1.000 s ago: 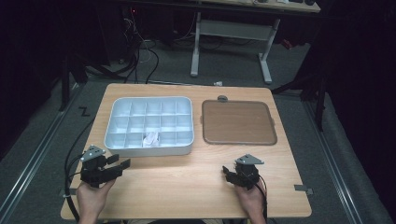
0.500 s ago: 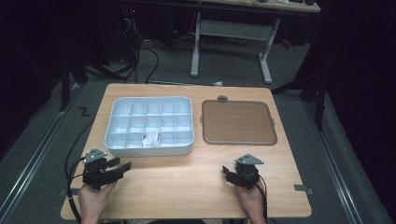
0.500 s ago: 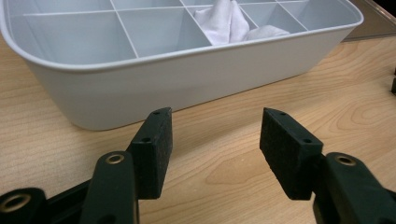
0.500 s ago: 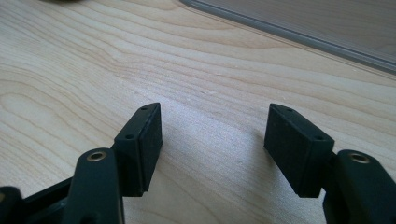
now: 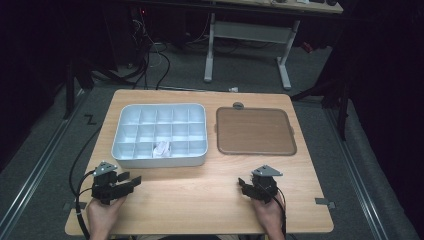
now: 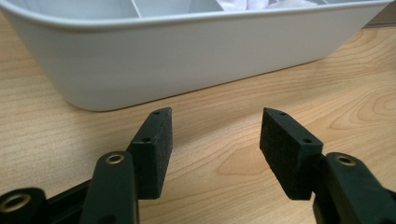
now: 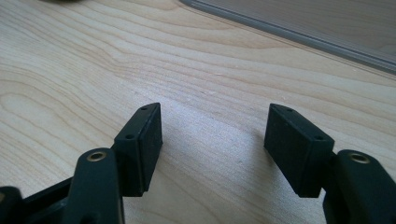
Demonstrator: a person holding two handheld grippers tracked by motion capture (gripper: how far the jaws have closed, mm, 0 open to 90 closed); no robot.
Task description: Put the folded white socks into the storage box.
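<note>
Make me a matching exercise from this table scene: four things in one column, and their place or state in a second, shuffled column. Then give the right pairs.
Things:
1. white compartment tray
2. brown tray
3. crumpled white item
4. left gripper

Place or state:
A. lies in a front-row compartment
B. open and empty, near the table's front left edge
C. on the table's right half, nothing in it
D. on the table's left half, divided into cells

Pairs: 1-D, 2-C, 3-A, 4-B
</note>
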